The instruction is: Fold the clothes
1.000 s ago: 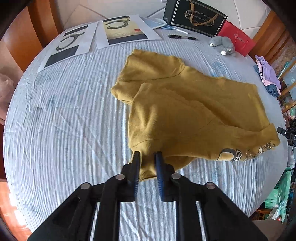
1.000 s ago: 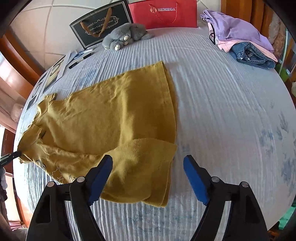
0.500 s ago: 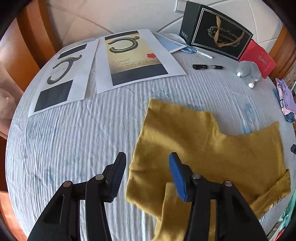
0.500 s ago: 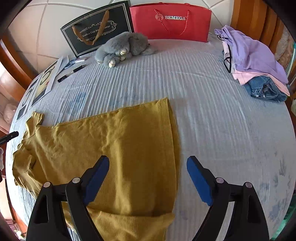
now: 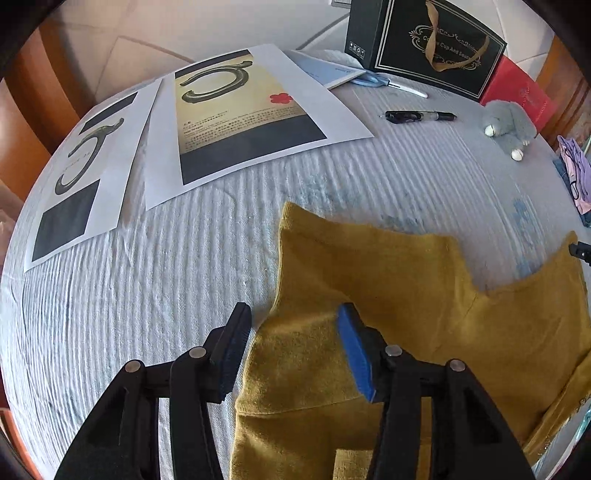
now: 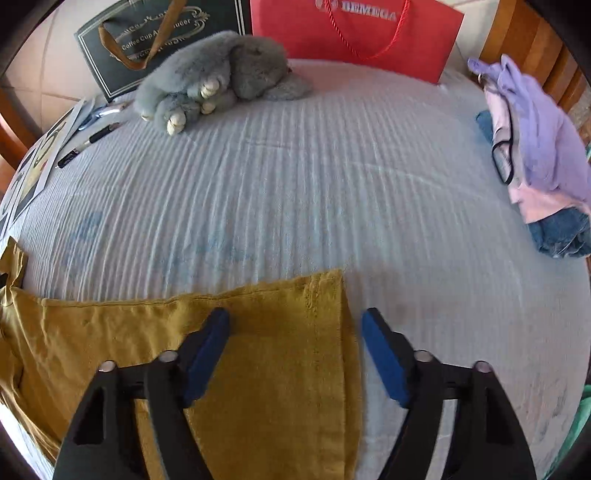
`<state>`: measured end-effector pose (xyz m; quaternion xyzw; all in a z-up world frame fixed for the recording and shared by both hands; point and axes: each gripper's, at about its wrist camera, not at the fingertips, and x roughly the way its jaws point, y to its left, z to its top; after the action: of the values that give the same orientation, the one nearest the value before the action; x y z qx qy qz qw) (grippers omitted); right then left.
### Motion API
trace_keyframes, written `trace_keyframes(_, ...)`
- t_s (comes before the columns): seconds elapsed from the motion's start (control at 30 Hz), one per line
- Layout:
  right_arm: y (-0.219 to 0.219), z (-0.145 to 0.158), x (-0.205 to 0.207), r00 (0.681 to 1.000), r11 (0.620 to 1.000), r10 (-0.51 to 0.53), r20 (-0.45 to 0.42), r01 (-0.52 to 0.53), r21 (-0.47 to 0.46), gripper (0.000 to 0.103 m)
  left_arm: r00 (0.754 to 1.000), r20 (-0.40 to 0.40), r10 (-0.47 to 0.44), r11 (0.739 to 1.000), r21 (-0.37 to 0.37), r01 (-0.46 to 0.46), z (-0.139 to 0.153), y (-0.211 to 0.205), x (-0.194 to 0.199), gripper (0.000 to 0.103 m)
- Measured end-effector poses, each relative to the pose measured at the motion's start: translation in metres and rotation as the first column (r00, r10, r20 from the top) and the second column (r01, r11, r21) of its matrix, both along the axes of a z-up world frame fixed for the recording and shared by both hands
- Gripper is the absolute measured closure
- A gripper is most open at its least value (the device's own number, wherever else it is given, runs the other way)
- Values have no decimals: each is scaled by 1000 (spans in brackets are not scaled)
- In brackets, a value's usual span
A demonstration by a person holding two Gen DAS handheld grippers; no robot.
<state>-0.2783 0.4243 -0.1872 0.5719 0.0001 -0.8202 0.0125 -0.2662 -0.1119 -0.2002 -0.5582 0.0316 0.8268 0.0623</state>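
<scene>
A mustard-yellow top (image 5: 388,295) lies partly folded on the white ribbed table cover (image 5: 147,295). In the left wrist view my left gripper (image 5: 293,349) is open and empty, its jaws straddling the garment's left edge over a folded layer. In the right wrist view the same top (image 6: 258,350) fills the lower left, and my right gripper (image 6: 295,354) is open and empty over its far right corner, one jaw above the cloth and one above the bare cover.
Two printed sheets (image 5: 240,110) lie far left. A pen (image 5: 419,116), a grey plush toy (image 6: 221,77), a black gift bag (image 6: 155,40) and a red bag (image 6: 354,33) stand at the back. A pile of folded clothes (image 6: 535,158) sits at the right.
My left gripper has let go of the yellow fabric and opened, then moved forward over the garment's left edge. My right gripper stayed open and moved forward toward the far right corner.
</scene>
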Motion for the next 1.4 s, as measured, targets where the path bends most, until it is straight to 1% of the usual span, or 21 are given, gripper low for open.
trace_keyframes(0.2,1,-3,-1,999,1000,6,47,-5,-17,31,1000,-10,-8,1000,-3,8,2,0,0,55)
trace_keyframes(0.27,-1,-4,-5,997,1000,23,76,-22,-13,26,1000,-12,-12,1000,3,12,2,0,2,60)
trace_keyframes(0.33,-6,-5,-6,995,999,38,88,-37,-7,20,1000,-13,-12,1000,13,12,2,2,3,72)
trace_keyframes(0.4,-7,-5,-7,994,999,37,99,-36,-10,20,1000,-18,-16,1000,16,16,2,2,4,75)
trace_keyframes(0.43,-7,-4,-6,994,1000,28,101,-28,1,28,1000,-18,-15,1000,17,15,3,1,5,78)
trace_keyframes(0.47,-7,0,-4,995,1000,25,94,-25,-3,54,1000,-12,-15,1000,19,15,3,1,5,82)
trace_keyframes(0.53,-11,5,2,995,999,42,88,-40,-15,94,1000,-3,-22,999,26,22,4,4,7,89)
trace_keyframes(0.67,-6,3,8,996,997,55,70,-51,-50,94,1000,4,-31,999,11,31,4,9,4,89)
trace_keyframes(0.73,-3,5,12,998,997,40,55,-37,-61,96,1000,-10,-21,1000,-3,21,9,11,5,97)
trace_keyframes(0.83,-12,24,25,997,997,64,-35,-66,-37,99,998,-60,-1,999,-39,-1,22,16,13,98)
trace_keyframes(0.87,-15,37,33,993,997,75,-94,-73,19,99,995,-97,4,999,-31,-7,36,17,13,98)
trace_keyframes(0.97,-15,88,45,953,994,97,-286,-78,78,99,978,-207,22,1000,-7,-25,79,18,13,97)
trace_keyframes(1.03,-15,123,41,909,995,85,-408,-53,88,99,957,-289,33,999,-12,-38,109,22,8,97)
trace_keyframes(1.07,-12,137,39,892,995,77,-446,-40,92,99,945,-324,34,999,-19,-42,122,23,2,97)
trace_keyframes(1.13,-9,151,11,886,997,52,-460,-18,77,99,929,-368,42,998,-25,-56,142,28,-17,97)
trace_keyframes(1.17,-8,158,-4,884,998,39,-467,-7,70,97,932,-359,48,998,-19,-58,144,30,-30,95)
trace_keyframes(1.2,-3,157,-19,902,998,15,-432,13,61,93,942,-332,52,998,-11,-58,141,31,-41,89)
trace_keyframes(1.23,0,151,-24,917,998,-6,-400,29,51,72,951,-305,55,998,-3,-59,138,32,-52,72)
trace_keyframes(1.27,4,145,-30,930,998,-27,-366,45,42,40,959,-277,59,998,5,-60,134,33,-63,64)
trace_keyframes(1.3,7,139,-35,942,998,-48,-332,62,33,29,966,-252,61,998,14,-60,131,34,-72,58)
trace_keyframes(1.4,15,123,-22,954,997,-77,-290,80,-2,27,975,-217,40,999,42,-32,121,32,-52,56)
